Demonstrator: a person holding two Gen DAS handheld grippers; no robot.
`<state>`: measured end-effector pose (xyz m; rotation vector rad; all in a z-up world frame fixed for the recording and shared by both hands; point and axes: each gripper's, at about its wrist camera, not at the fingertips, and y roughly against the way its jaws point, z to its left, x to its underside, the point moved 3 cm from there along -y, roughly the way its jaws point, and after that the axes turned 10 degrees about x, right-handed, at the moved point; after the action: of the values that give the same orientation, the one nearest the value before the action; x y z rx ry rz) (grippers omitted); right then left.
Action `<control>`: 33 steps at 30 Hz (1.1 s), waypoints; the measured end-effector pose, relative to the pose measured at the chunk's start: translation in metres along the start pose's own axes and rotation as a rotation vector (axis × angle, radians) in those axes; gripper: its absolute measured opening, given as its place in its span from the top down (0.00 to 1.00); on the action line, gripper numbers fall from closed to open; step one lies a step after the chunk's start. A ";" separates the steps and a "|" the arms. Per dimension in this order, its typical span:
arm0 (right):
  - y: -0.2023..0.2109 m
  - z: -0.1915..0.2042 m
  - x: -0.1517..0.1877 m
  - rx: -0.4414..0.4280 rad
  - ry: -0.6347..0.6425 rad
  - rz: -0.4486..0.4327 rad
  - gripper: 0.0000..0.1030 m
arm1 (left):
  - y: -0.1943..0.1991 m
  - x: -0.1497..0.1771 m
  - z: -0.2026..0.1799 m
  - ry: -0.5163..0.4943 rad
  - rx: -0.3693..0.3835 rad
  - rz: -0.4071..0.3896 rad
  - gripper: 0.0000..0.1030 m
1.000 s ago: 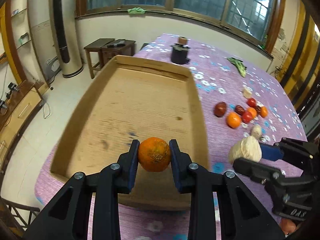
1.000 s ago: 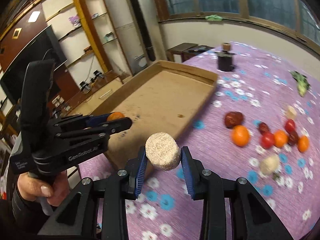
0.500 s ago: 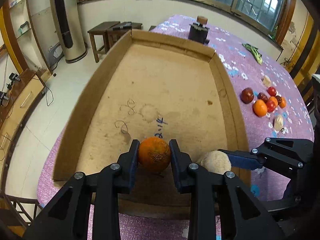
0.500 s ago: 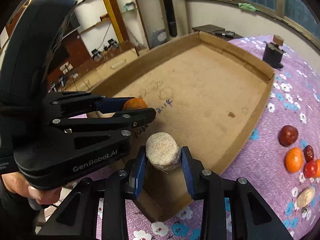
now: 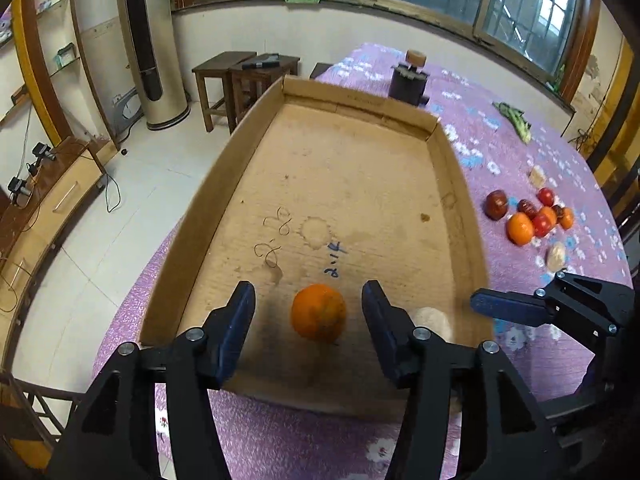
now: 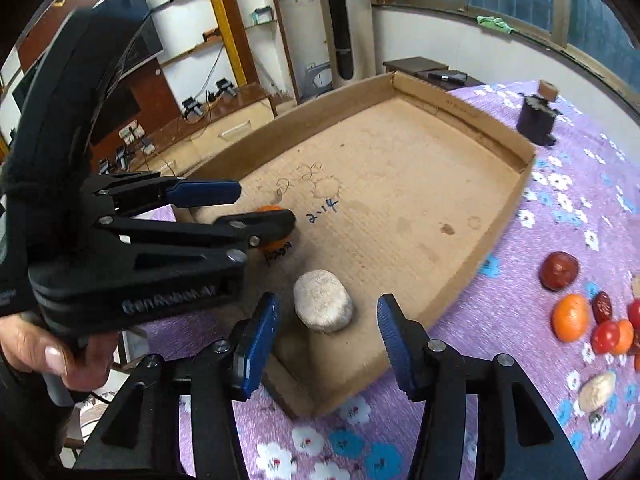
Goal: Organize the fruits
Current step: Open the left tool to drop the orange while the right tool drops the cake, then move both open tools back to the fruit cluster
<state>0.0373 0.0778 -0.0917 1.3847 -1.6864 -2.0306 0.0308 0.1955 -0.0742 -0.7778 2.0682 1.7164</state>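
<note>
An orange (image 5: 319,312) lies on the floor of the cardboard tray (image 5: 352,168) near its front edge, between the open jaws of my left gripper (image 5: 308,320). A pale beige round fruit (image 6: 323,301) lies in the tray's front right corner, between the open jaws of my right gripper (image 6: 328,328); it shows partly behind my left finger in the left wrist view (image 5: 434,318). In the right wrist view the left gripper (image 6: 264,208) hides most of the orange (image 6: 272,246). Neither gripper touches a fruit.
Several loose fruits lie on the purple floral cloth right of the tray: a large orange (image 5: 519,229), a dark red fruit (image 5: 496,205), small red and orange ones (image 5: 548,212), a pale piece (image 5: 556,255). A dark holder (image 5: 409,78) and green pods (image 5: 516,120) lie farther back.
Both grippers have opened. The orange and the beige fruit have dropped from the jaws onto the tray floor near its front edge.
</note>
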 end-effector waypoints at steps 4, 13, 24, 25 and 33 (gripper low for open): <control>0.026 -0.016 0.010 0.003 -0.056 -0.043 0.49 | 0.009 0.000 -0.013 -0.015 0.019 -0.017 0.47; 0.072 -0.065 0.055 0.063 -0.190 -0.081 0.46 | 0.015 0.001 -0.058 -0.079 0.090 -0.016 0.47; 0.099 -0.131 0.102 0.147 -0.360 -0.083 0.45 | 0.006 0.007 -0.119 -0.151 0.182 0.020 0.47; 0.101 -0.136 0.106 0.153 -0.369 -0.083 0.45 | 0.004 0.007 -0.125 -0.157 0.190 0.023 0.47; 0.113 -0.174 0.126 0.204 -0.448 -0.092 0.45 | -0.008 0.008 -0.163 -0.201 0.236 0.046 0.47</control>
<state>0.0457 -0.1614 -0.0534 1.1353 -2.0901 -2.4181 0.0428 0.0347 -0.0508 -0.4692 2.1115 1.4696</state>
